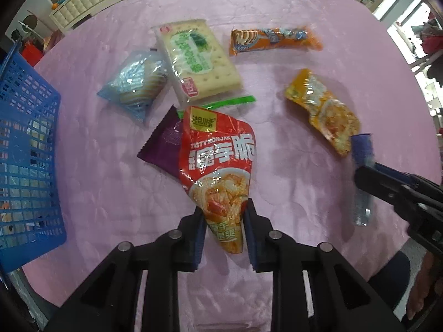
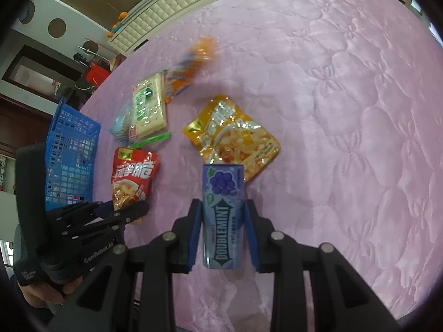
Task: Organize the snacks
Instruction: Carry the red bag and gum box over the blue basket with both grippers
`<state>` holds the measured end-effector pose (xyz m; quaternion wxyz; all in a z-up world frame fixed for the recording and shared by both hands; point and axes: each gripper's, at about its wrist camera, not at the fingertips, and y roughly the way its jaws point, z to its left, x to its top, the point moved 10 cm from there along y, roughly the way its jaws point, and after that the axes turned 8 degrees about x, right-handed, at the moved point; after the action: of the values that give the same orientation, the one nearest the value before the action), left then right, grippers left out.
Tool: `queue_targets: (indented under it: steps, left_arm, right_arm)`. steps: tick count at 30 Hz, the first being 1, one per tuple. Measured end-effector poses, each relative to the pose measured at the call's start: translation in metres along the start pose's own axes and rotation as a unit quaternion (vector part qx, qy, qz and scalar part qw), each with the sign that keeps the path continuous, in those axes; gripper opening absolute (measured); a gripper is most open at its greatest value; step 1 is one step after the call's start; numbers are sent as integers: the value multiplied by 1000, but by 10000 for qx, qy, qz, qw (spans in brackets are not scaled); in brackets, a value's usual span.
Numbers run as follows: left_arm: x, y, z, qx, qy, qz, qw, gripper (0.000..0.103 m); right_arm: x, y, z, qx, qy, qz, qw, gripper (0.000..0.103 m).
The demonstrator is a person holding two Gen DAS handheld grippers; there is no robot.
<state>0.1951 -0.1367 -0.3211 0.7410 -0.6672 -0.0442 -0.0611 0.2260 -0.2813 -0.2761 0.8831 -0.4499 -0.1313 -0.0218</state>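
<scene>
While pinched at its lower end between the blue pads of the left gripper (image 1: 224, 221), red konjac pouch (image 1: 218, 160) hanging above the pink quilted cover (image 1: 290, 63), overlapping a purple packet (image 1: 160, 146). Right gripper (image 2: 223, 218) clamping the Doublemint gum box (image 2: 223, 215) on both long sides, grape end pointing forward. Lying on the cover: cracker pack (image 1: 198, 61) touching a light blue packet (image 1: 135, 83), green strip (image 1: 235, 101) just beside the crackers, orange bar wrapper (image 1: 274, 40), yellow pouch (image 1: 324, 110). Blue basket (image 1: 25, 149) sitting at the left edge.
</scene>
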Motion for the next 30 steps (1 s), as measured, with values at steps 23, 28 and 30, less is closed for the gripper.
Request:
queue_targets:
  steps: [23,28,30]
  left_arm:
    - [-15,-149,49,-763,-55,-1214,9896,19]
    - [-25,-175,79,-729,-153,-1487,9861,19]
    - [-26,-183,95,-681,-223,-1590,9847,19]
  right_arm:
    - [-12,-40,108,12,-630,-370,9973,35]
    - [-8,-45,148,22,-937,-475,9945,35]
    - [-6,-44,167,29,-1055,-504,9931,35]
